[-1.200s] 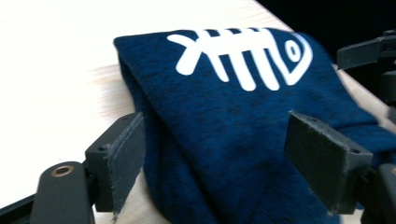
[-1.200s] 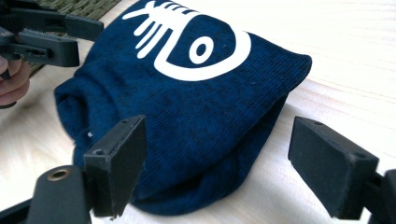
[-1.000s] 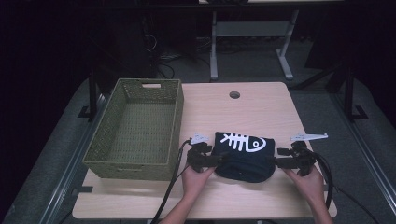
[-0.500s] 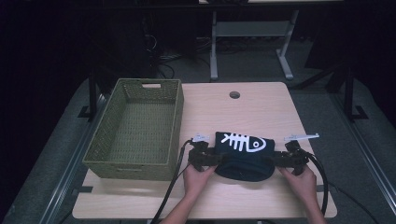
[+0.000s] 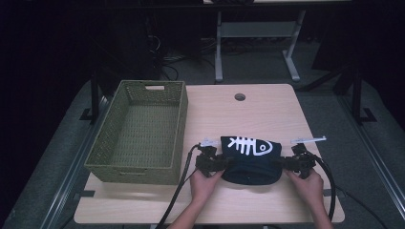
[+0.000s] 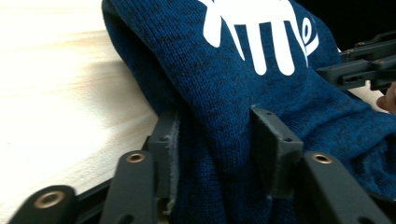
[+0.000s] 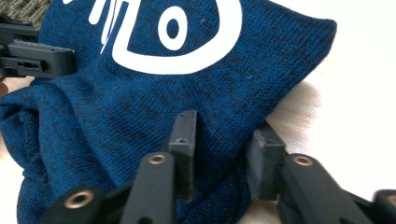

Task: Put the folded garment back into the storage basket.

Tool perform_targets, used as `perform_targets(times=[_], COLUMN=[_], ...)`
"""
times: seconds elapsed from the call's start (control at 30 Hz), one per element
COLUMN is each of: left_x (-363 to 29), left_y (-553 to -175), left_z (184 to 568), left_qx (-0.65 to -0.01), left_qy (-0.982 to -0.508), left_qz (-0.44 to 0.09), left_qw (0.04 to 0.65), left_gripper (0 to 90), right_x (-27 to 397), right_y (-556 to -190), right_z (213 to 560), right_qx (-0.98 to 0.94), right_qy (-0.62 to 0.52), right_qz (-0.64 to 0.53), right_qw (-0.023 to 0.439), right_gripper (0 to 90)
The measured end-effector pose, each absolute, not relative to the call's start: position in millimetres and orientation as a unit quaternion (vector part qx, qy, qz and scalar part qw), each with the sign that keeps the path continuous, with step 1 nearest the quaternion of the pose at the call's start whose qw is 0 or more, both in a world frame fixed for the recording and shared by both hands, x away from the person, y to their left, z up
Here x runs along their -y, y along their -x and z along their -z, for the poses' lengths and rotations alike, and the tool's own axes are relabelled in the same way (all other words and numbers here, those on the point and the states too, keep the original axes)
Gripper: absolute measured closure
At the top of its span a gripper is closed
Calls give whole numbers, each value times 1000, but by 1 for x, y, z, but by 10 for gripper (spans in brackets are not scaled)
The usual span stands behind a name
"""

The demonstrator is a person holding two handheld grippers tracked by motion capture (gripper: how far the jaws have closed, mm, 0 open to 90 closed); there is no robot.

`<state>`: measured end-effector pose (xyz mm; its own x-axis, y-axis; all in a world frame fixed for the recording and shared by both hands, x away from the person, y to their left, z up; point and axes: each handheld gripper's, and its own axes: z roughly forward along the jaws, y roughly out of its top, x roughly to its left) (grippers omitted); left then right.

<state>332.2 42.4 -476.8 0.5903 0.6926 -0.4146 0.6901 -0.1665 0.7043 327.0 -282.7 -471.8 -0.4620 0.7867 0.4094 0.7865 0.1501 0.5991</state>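
A folded dark blue knit sweater [image 5: 250, 160] with a white fish-skeleton print lies near the front of the light wooden table [image 5: 267, 109]. At its left end, my left gripper [image 5: 223, 164] has just been closing, and its jaws now pinch a bunched fold of the sweater [image 6: 243, 84]; in its own view the left gripper [image 6: 215, 126] has both pads pressed into the knit. My right gripper [image 5: 286, 164] has likewise just been closing on the right end. Seen up close, the right gripper [image 7: 226, 130] clamps the sweater [image 7: 140, 102] edge.
An olive woven basket [image 5: 138, 174] stands on the table's left side with nothing visible inside. A round cable hole [image 5: 239, 97] sits at the table's far middle. Black cables trail from both grippers over the front edge. The opposite gripper [image 6: 364, 65] shows beyond the sweater.
Both pairs of jaws have narrowed from wide open to pinching the sweater's two ends. The hands have stayed in nearly the same place, and the sweater still lies on the table.
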Motion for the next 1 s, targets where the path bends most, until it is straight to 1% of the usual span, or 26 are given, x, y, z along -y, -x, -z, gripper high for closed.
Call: perform_targets(times=[0.13,0.33,0.57,1.0], left_x=[-42,-41,-37,-35], left_y=[-331,-331,-330,-327], left_z=[476,472,466,439], left_qx=[-454,-451,-449,-427], left_qy=[-762,-763,-762,-774], left_qz=[4,9,15,7], left_qw=[462,464,466,468], left_gripper=[626,667,679,681], right_x=[282,285,288,292], right_y=[-325,-320,-316,-305], right_z=[468,461,450,427], right_qx=[-763,-759,-761,-761], right_qy=[-513,-511,-507,-500], right_qz=[-393,-403,-403,-412], right_qw=[11,11,22,33], right_gripper=[737,751,751,750])
